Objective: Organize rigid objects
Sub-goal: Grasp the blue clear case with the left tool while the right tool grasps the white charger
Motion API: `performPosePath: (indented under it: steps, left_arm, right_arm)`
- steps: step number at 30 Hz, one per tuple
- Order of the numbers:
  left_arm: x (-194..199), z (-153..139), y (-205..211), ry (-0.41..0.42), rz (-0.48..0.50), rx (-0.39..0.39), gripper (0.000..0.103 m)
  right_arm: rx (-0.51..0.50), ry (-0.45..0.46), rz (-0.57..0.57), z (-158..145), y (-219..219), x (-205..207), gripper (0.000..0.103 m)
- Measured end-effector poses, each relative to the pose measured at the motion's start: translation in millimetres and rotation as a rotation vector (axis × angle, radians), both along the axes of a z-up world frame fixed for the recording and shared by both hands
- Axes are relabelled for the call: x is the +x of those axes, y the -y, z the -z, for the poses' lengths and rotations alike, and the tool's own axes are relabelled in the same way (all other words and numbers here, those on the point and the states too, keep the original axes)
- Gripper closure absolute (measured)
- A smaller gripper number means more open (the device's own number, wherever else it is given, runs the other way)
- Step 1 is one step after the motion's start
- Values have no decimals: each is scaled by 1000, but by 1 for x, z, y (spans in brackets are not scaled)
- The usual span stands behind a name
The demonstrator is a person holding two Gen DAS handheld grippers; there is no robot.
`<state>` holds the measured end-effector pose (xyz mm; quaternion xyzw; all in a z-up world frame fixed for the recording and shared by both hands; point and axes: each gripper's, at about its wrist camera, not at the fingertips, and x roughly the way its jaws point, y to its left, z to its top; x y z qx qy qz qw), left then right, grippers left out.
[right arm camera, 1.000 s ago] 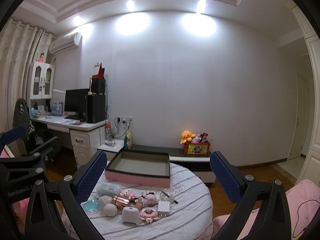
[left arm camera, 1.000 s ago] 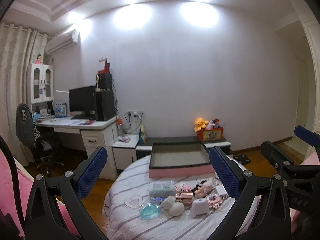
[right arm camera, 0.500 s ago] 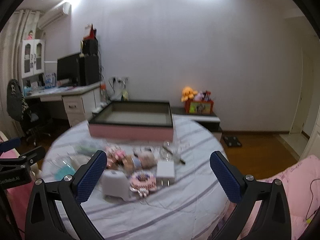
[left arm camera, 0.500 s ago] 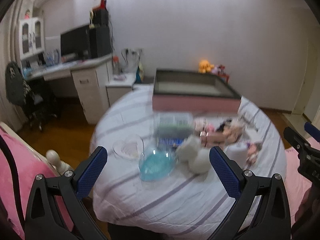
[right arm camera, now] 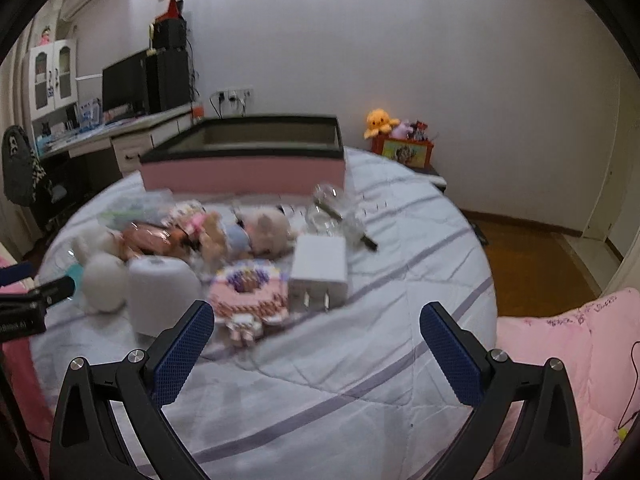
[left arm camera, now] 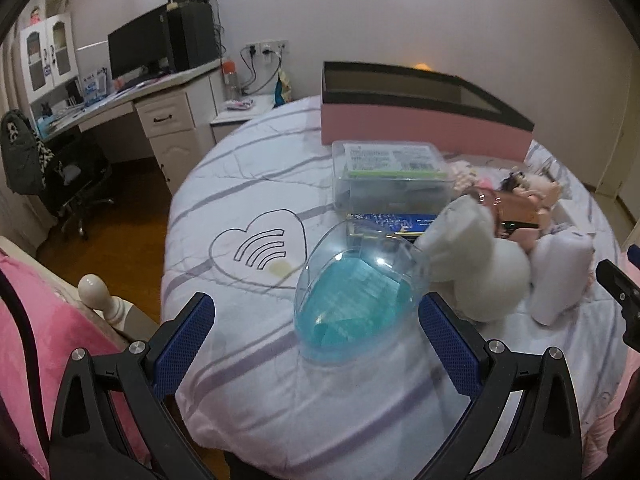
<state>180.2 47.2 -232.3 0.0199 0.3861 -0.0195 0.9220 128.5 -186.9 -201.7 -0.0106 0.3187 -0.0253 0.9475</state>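
Your right view blurs the toys into a heap beside the white charger [right arm camera: 319, 270], while both your left gripper [left arm camera: 316, 334] and right gripper [right arm camera: 318, 344] hang spread and empty over the striped round table [left arm camera: 248, 364], pink box [left arm camera: 420, 130] at its far edge.

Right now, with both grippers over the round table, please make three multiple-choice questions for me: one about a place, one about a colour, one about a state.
1. Where does the pink box stand?
A. at the far side of the table
B. on the floor
C. on the desk

2. What colour is the heart-shaped clear container's contents?
A. red
B. turquoise
C. yellow

3. How is the left gripper?
A. shut on the charger
B. shut, holding nothing
C. open, holding nothing

Answers: 1 A, it sits beyond the clutter on the striped cloth; 2 B, blue-green shows through the clear wall; 3 C, its fingers stand wide apart with the container ahead, ungrasped. The right gripper is open too.
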Motion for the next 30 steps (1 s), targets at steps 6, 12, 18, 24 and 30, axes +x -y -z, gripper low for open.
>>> performPosePath:
  steps: [6,12,18,24,30]
  left_arm:
    - [12,5,3,4,11,-8,38]
    - [7,0,1,27,8,-22,47]
    - [3,-14,5,67,5,-21,47]
    - [3,-29,10,99,18,-12,46]
    - [4,-35,9,111,12,-2,46]
  right_arm:
    - [20,-52,-22,9,-2,18,0]
    - [52,-41,-43,6,3,30,0]
    - [49,-46,58,5,23,44,0]
    - [84,-112,53,8,29,63,0]
    - [126,-155,9,11,30,84,0]
